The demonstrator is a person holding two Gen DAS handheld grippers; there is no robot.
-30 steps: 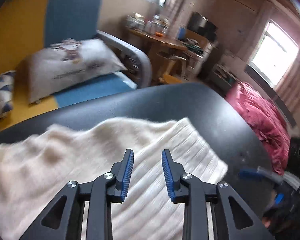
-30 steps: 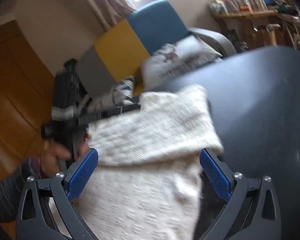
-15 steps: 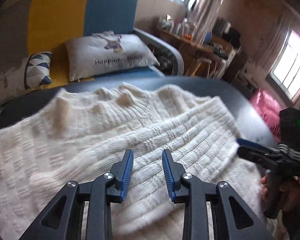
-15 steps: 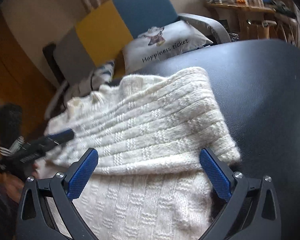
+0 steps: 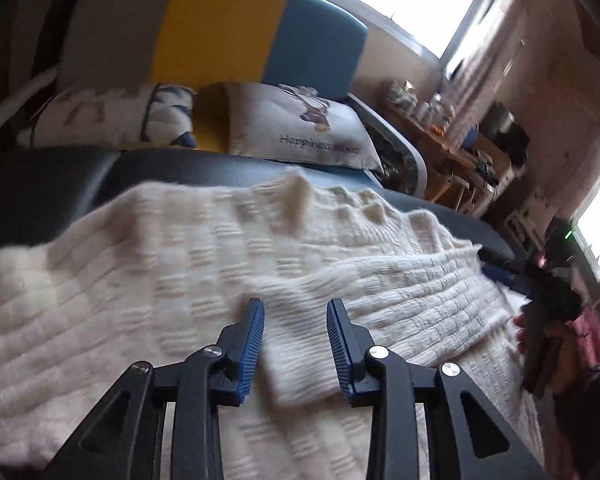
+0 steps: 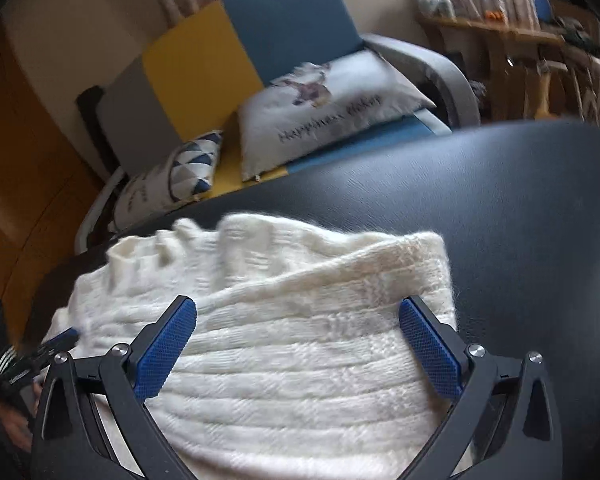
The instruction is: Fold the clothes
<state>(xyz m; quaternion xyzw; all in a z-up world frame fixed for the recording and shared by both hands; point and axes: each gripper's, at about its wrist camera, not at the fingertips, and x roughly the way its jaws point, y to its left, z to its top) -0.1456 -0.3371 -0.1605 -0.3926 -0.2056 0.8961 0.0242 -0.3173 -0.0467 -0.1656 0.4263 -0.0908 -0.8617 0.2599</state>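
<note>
A cream knitted sweater (image 5: 180, 272) lies spread on the black padded table (image 5: 52, 188), with a sleeve folded across its body. My left gripper (image 5: 296, 320) hovers low over it, narrowly open, and the sleeve's cuff (image 5: 300, 364) lies between its blue pads, not clearly pinched. In the right wrist view the sweater (image 6: 300, 360) fills the near table (image 6: 520, 208). My right gripper (image 6: 296, 308) stands wide open above its folded right side, touching nothing. The right gripper (image 5: 496, 264) also shows at the sweater's far right edge, held by a hand (image 5: 540, 332). The left gripper (image 6: 60, 340) pokes in at the sweater's left edge.
Behind the table stands a grey, yellow and blue sofa (image 5: 220, 28) with a printed white pillow (image 5: 300, 128) and a triangle-patterned cushion (image 6: 192, 168). A cluttered wooden side table (image 6: 500, 32) is at the right. Bare black tabletop lies right of the sweater.
Both views have drifted over the sweater, the left one swinging leftward. The sleeve cuff now sits between the left fingers. The gap of each gripper looks the same.
</note>
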